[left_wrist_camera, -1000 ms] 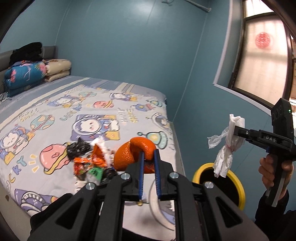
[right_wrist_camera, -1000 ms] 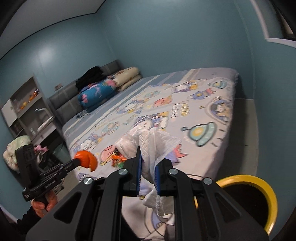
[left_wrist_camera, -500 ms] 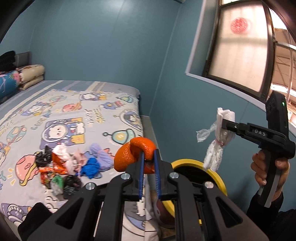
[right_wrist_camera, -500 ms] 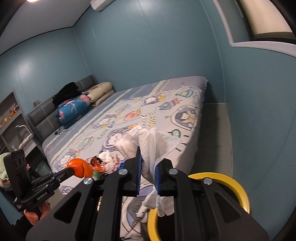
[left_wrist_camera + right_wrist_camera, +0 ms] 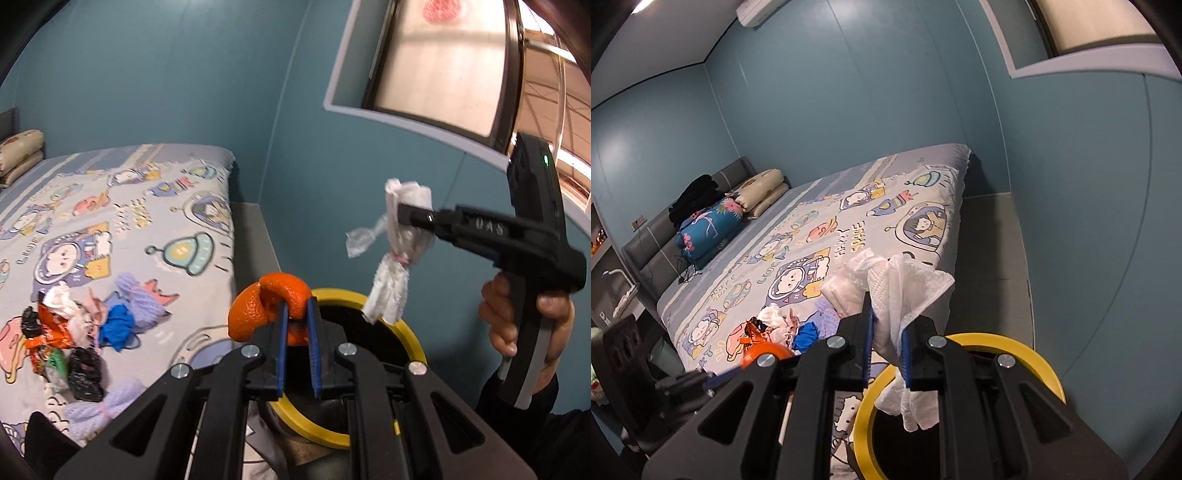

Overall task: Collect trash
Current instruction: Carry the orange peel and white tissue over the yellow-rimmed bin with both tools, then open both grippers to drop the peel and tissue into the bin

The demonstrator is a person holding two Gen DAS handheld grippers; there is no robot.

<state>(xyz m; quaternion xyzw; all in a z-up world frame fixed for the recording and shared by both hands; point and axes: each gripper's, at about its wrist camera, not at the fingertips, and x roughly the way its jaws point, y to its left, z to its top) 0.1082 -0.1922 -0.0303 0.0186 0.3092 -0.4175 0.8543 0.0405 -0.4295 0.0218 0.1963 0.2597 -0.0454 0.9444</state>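
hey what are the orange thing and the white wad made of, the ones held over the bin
Orange thing: looks like citrus peel, glossy with a pitted skin, curled and hollow. White wad: seems to be soft paper tissue, matte and crumpled, with an embossed dot pattern visible in the right wrist view, tied by a thin pink band.

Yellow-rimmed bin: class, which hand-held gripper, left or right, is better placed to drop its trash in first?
Probably the right hand-held gripper: its tissue already hangs over the bin opening. The left hand-held gripper holds the orange peel nearer the rim's bed side.
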